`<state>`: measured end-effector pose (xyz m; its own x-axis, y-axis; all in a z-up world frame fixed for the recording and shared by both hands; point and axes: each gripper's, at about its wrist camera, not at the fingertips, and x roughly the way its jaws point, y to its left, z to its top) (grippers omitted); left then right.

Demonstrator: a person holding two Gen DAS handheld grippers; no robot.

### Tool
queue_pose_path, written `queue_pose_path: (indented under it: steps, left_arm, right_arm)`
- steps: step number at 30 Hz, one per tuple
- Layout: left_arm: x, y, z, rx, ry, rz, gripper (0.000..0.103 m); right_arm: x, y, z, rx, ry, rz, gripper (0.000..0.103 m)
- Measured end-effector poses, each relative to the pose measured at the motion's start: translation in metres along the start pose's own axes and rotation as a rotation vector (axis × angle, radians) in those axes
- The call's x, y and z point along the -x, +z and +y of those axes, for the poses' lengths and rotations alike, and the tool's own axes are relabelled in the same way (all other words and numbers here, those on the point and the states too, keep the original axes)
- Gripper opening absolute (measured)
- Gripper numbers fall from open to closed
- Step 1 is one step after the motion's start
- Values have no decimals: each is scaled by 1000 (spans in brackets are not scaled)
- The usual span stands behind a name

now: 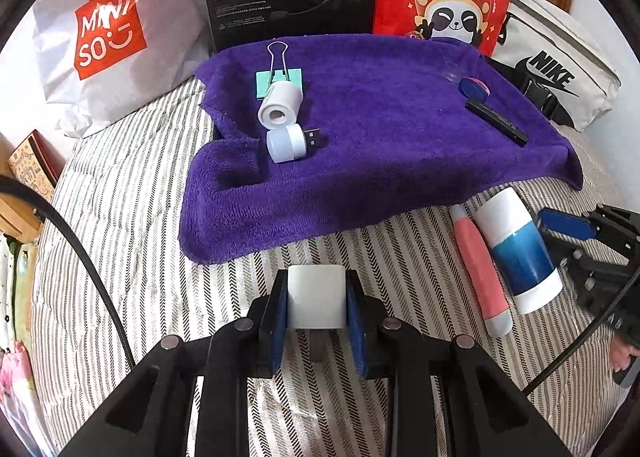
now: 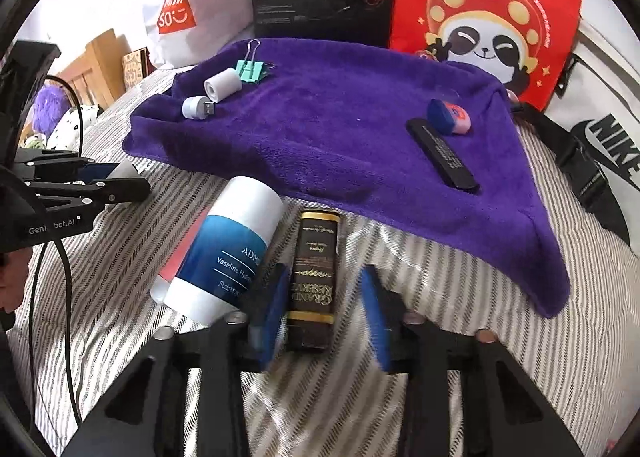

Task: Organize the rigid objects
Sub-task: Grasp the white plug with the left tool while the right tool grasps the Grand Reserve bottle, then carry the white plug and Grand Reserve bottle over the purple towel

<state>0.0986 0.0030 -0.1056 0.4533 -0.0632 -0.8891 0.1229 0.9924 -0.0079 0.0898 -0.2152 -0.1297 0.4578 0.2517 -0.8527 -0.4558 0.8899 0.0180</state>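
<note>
Pinching the white block (image 1: 316,305) in the left gripper (image 1: 316,281), 6 o'clock, off the purple towel (image 1: 380,145). Straddling the brown box (image 2: 316,241) with the right gripper (image 2: 324,275), spread, blurry. Might shove it into the bottle (image 2: 228,253) at 9 if squeezed lopsided.

towel (image 1: 380,145) on bed (image 1: 160,257); clip (image 1: 280,77) left; comb (image 1: 496,121) right; bottle (image 1: 516,249) before towel
</note>
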Motion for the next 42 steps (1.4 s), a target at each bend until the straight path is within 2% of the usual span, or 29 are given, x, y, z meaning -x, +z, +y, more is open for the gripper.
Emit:
queue_pose_path:
  steps: [4,11,15,27,29,31,42]
  left_arm:
    - [1,-4,2,8,-3,-10,25]
    - [0,0,0,2,-1,2,26]
    - [-1,1,-2,-11,5,5,26]
    - [-3,2,-1,-6,-13,-9,25]
    - [0,1,1,2,-27,-5,25]
    - [5,0,2,3,-31,-10,25]
    - [28,21,7,1,-39,-56,25]
  right_arm:
    - [9,-7,-13,-55,20,34,24]
    - [3,-2,-4,-31,-26,27,26]
    - [0,2,-5,-33,-21,31,28]
    - [-4,8,-9,-16,21,18,24]
    - [-3,8,-14,-30,52,26,23]
    - [1,7,-19,-50,65,37,23]
    - [38,14,-32,-61,77,-28,23]
